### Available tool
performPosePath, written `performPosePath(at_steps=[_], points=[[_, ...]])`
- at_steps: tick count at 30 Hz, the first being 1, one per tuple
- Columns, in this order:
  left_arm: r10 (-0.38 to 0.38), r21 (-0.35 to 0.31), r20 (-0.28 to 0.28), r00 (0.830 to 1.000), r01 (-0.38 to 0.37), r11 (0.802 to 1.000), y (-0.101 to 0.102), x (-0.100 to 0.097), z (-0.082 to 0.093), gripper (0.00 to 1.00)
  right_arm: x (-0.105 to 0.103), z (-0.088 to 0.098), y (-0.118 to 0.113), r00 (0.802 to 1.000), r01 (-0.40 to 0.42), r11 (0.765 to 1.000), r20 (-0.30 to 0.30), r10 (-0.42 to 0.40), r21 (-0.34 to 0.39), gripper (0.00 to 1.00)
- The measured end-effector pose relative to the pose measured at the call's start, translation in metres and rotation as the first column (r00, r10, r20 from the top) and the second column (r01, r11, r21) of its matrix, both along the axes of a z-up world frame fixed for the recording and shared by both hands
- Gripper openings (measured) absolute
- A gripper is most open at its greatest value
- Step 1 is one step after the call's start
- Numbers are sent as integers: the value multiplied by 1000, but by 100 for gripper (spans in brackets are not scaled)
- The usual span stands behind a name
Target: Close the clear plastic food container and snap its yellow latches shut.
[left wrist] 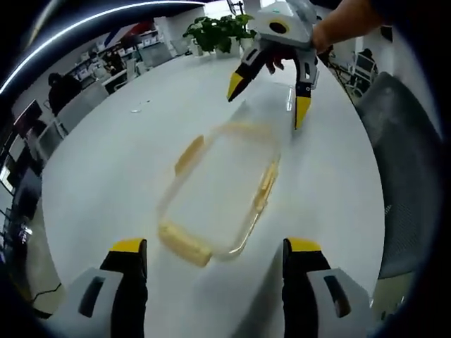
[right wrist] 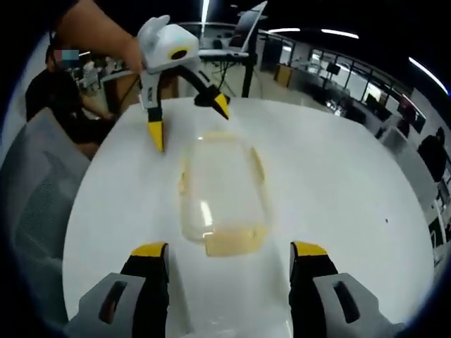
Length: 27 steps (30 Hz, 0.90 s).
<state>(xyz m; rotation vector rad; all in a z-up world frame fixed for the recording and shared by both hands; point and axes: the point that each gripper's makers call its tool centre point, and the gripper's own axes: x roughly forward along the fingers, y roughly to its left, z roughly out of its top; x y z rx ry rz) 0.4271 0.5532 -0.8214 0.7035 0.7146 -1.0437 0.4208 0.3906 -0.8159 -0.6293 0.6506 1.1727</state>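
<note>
With both grippers' jaws apart and empty, the container lies between them on the tabletop; I'd say pressing one latch unbraced could skid it away.

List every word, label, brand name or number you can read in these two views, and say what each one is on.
None can be read.
Clear container with yellow latches: no label or print shows.
Left tool and right tool: no markings show.
Red and blue panel at the far wall: too blurred to read, if it bears text at all.
White table: bare of text.
</note>
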Motion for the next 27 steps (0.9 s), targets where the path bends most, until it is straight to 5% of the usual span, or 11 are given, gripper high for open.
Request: performPosePath(at_steps=[21,27], points=[[-229,158,-23,973,230,960,8,16,-11,74,4,-17,8,995,-86,994,-49,82,-71,67],[-253,157,-42,967,256,954,7,18,-12,73,5,-24,8,993,-107,989,-63,101,-97,67]])
